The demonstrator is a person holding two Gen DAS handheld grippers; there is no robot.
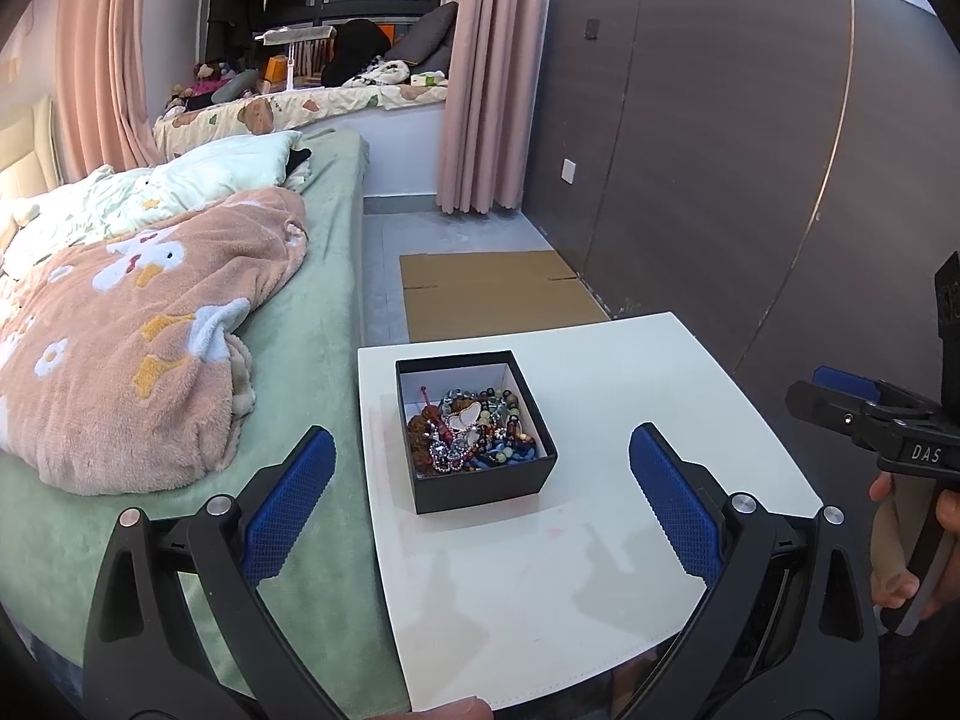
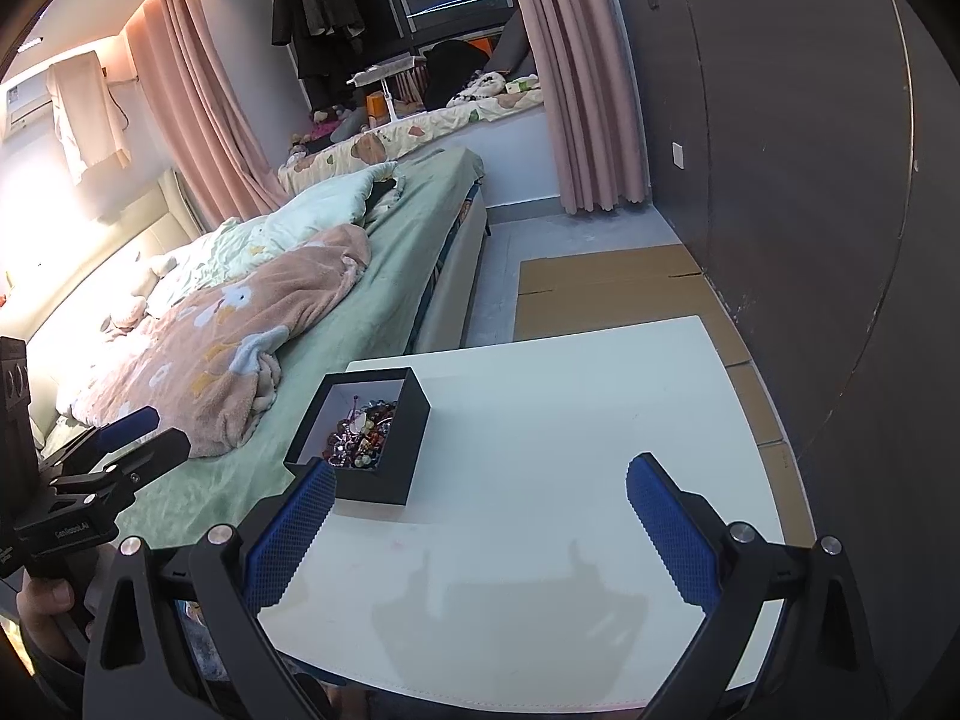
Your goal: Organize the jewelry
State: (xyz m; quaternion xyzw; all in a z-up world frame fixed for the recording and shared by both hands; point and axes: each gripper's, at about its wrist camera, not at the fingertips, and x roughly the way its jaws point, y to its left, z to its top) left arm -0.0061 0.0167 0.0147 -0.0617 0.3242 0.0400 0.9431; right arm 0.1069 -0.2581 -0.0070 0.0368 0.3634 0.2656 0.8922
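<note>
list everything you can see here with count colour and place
table: 1, white, beside the bed
box: 1, black, white inside, on the table's left part, open
jewelry: a tangled heap, mixed colours, inside the box
bed: 1, green sheet, left of the table
blanket: 1, pink with ducks, on the bed
cardboard: 1 flat sheet, brown, floor beyond the table
curtains: pink, by the window
left gripper: black, blue pads, open, above the table's near side
right gripper: black, blue pads, open, right of the box
</note>
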